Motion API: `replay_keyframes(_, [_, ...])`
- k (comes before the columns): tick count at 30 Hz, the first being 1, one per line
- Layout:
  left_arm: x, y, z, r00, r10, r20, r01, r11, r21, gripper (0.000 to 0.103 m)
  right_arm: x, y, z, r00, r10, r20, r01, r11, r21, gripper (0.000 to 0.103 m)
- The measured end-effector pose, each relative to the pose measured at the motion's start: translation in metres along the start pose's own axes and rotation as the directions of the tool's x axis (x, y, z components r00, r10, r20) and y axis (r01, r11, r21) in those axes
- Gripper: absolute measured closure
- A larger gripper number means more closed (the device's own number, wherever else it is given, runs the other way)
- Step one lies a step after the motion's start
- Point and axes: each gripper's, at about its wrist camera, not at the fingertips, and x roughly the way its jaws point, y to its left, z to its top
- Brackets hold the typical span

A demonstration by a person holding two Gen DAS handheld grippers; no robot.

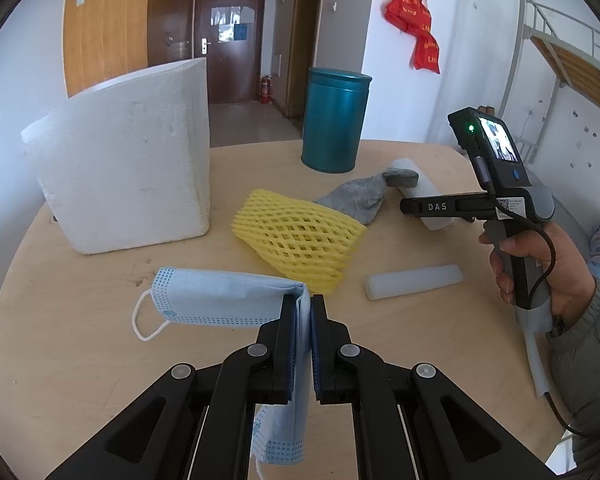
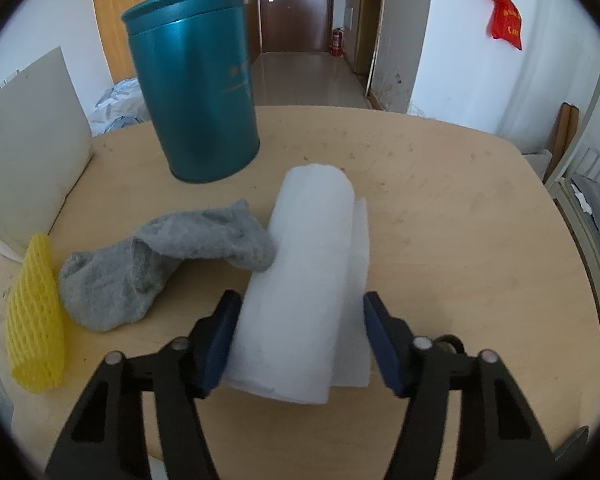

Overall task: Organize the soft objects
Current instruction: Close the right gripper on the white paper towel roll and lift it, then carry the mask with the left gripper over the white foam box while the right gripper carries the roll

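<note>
My left gripper (image 1: 303, 300) is shut on a folded blue face mask (image 1: 220, 296), which drapes over the jaws just above the round wooden table (image 1: 80, 360). A yellow foam net (image 1: 300, 236) lies beyond it, with a grey sock (image 1: 356, 200) behind. My right gripper (image 2: 300, 308) straddles a white foam roll (image 2: 308, 280). Its left pad (image 2: 224, 328) sits at the roll's side, its right pad (image 2: 380, 332) at the loose flap, and the roll looks unsqueezed. The grey sock (image 2: 140, 268) leans on the roll's left side. In the left wrist view a hand (image 1: 556, 264) holds the right gripper (image 1: 404, 205) over the roll (image 1: 428, 188).
A teal tin (image 1: 334, 120) (image 2: 196, 100) stands at the table's far side. A white styrofoam box (image 1: 128, 160) (image 2: 28, 152) stands at the left. A short white foam rod (image 1: 414, 281) lies right of the yellow net (image 2: 34, 320). Bare tabletop lies in front of the left gripper.
</note>
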Motion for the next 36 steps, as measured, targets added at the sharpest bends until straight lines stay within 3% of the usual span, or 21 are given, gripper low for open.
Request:
replay_keyframes(3, [-0.001, 0.001, 0.0, 1.0, 0.004, 0.001, -0.004, 1.0, -0.001, 0.096, -0.002, -0.001, 0.0, 1.0, 0.009, 0.003, -0.009, 1.0, 0.005, 0.051])
replay_keyframes(7, [-0.002, 0.0, 0.0, 1.0, 0.013, 0.003, -0.013, 1.0, -0.002, 0.096, -0.004, -0.004, -0.001, 1.0, 0.021, 0.006, -0.021, 1.0, 0.014, 0.053])
replay_keyframes(36, [-0.026, -0.015, -0.003, 0.999, 0.034, 0.043, -0.035, 0.999, 0.003, 0.096, -0.052, -0.013, -0.014, 0.996, 0.042, 0.084, -0.046, 0.998, 0.051, 0.056])
